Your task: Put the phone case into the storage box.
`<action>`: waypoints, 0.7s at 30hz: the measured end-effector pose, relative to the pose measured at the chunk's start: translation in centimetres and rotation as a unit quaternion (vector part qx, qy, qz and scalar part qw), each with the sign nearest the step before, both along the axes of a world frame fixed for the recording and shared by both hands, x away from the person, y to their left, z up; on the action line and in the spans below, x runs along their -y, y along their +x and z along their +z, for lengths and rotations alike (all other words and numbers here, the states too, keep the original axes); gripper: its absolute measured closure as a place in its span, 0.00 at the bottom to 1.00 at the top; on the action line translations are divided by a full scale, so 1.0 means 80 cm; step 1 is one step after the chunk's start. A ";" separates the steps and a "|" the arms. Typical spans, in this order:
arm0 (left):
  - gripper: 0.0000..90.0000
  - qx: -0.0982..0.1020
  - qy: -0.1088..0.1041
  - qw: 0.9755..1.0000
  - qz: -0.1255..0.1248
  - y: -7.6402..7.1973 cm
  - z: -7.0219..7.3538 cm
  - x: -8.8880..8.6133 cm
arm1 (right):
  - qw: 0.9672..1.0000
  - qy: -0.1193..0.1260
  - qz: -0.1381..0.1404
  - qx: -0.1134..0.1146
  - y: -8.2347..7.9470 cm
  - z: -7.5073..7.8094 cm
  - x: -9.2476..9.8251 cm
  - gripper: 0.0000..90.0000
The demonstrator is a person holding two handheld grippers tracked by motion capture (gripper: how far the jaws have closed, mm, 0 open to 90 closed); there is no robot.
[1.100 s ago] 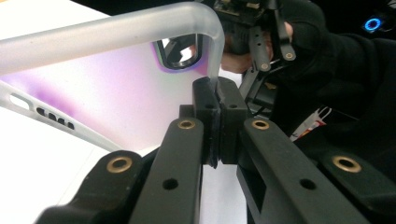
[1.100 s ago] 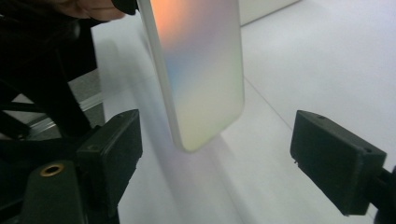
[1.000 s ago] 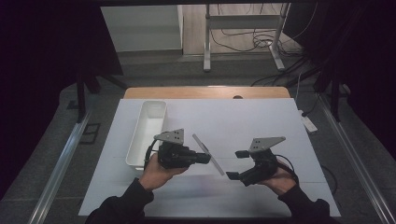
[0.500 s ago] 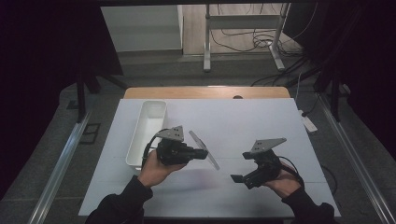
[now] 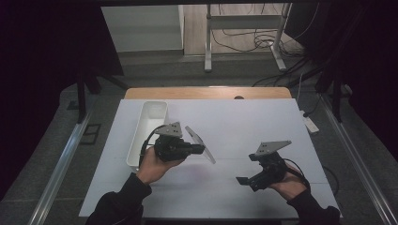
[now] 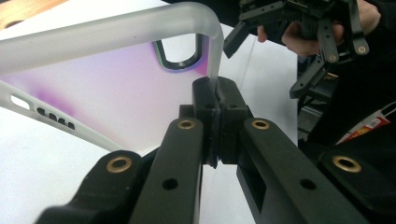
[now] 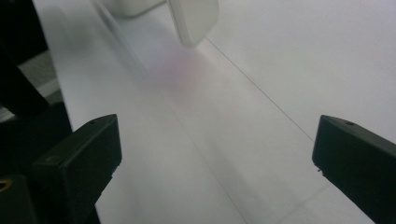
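- The left tongs [image 5: 199, 149], held in the person's left hand [image 5: 152, 164], are clamped on the rim of a frosted, see-through phone case [image 5: 201, 144], which is lifted off the white counter [image 5: 244, 122].
- In the left gripper view, the left tongs [image 6: 215, 100] pinch the phone case [image 6: 107, 88] by its edge just beside the oval camera cut-out [image 6: 180, 53]; the case spreads away from the tongs, up and to the left.
- Beyond the case in that view, the right tongs [image 6: 261, 28] and the hand holding them sit farther off, well apart from the case.
- In the high view, the right tongs [image 5: 246, 182], in the right hand [image 5: 288, 185], hover over the near right part of the counter with their jaws wide apart and nothing between them.
- In the right gripper view, the right tongs [image 7: 215, 154] stand open over bare counter [image 7: 289, 60]; a corner of the phone case [image 7: 194, 18] hangs ahead of them, with a blurred pale shape behind it.
- A long white tray [image 5: 148, 131] lies on the counter just beyond the left hand, on the side away from the right tongs.
- Nothing stands between the two tongs.
- Cables [image 5: 248, 35] lie on the floor beyond the counter.
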State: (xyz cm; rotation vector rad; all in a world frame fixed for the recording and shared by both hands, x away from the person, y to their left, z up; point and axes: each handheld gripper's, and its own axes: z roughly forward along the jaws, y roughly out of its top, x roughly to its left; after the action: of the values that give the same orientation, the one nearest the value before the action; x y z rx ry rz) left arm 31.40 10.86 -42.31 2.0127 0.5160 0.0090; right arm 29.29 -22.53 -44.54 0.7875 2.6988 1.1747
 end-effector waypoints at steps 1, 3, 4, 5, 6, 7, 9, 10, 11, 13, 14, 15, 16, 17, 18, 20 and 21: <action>0.98 0.000 0.000 1.000 0.000 0.000 0.000 0.000 | 1.000 -0.006 -0.002 0.003 -0.001 -0.001 0.001 0.00; 0.98 0.001 0.001 1.000 0.005 0.002 0.001 -0.002 | 1.000 -0.015 -0.006 0.006 -0.002 -0.003 0.002 0.00; 0.98 0.001 0.000 1.000 0.009 0.002 0.001 -0.002 | 1.000 -0.020 -0.006 0.009 -0.003 -0.004 0.003 0.00; 0.98 0.001 -0.001 1.000 0.015 0.004 0.002 -0.004 | 1.000 -0.023 -0.010 0.011 -0.004 -0.004 0.004 0.00; 0.98 0.002 -0.001 1.000 0.018 0.005 0.002 -0.005 | 1.000 -0.026 -0.012 0.012 -0.004 -0.004 0.004 0.00; 0.98 0.001 -0.001 1.000 0.020 0.005 0.003 -0.006 | 0.999 -0.028 -0.012 0.016 -0.004 -0.005 0.005 0.00; 0.98 0.001 0.000 1.000 0.025 0.007 0.004 -0.008 | 0.999 -0.029 -0.016 0.018 -0.006 -0.004 0.007 0.00; 0.98 0.003 0.002 1.000 0.029 0.008 0.004 -0.009 | 0.999 -0.029 -0.017 0.019 -0.006 -0.004 0.008 0.00; 0.98 0.003 0.002 0.999 0.032 0.009 0.004 -0.010 | 0.999 -0.029 -0.021 0.017 -0.008 -0.004 0.009 0.00; 0.98 0.002 0.004 0.999 0.039 0.011 0.005 -0.011 | 0.999 -0.027 -0.024 0.018 -0.009 -0.005 0.012 0.00; 0.98 0.002 0.007 0.999 0.042 0.012 0.005 -0.012 | 0.999 -0.025 -0.027 0.018 -0.010 -0.005 0.013 0.00; 0.98 0.001 0.007 0.999 0.043 0.013 0.005 -0.012 | 0.999 -0.024 -0.029 0.016 -0.011 -0.004 0.015 0.00; 0.98 0.001 0.007 0.999 0.047 0.015 0.006 -0.014 | 0.999 -0.024 -0.031 0.017 -0.011 -0.005 0.016 0.00; 0.98 0.000 0.007 0.999 0.050 0.016 0.006 -0.015 | 0.999 -0.022 -0.038 0.017 -0.013 -0.004 0.019 0.00; 0.98 0.000 0.007 0.999 0.050 0.016 0.006 -0.015 | 0.999 -0.022 -0.038 0.017 -0.013 -0.004 0.019 0.00; 0.98 0.002 0.010 0.998 0.055 0.018 0.008 -0.017 | 0.999 -0.016 -0.045 0.017 -0.014 -0.004 0.023 0.00; 0.98 0.002 0.011 0.998 0.058 0.020 0.010 -0.018 | 0.999 -0.013 -0.050 0.017 -0.015 -0.004 0.026 0.00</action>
State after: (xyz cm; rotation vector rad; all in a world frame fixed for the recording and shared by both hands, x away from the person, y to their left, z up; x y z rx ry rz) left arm 32.97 12.28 -41.55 2.0019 0.6312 0.0894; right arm 28.10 -24.61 -44.86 0.8804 2.6089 1.1197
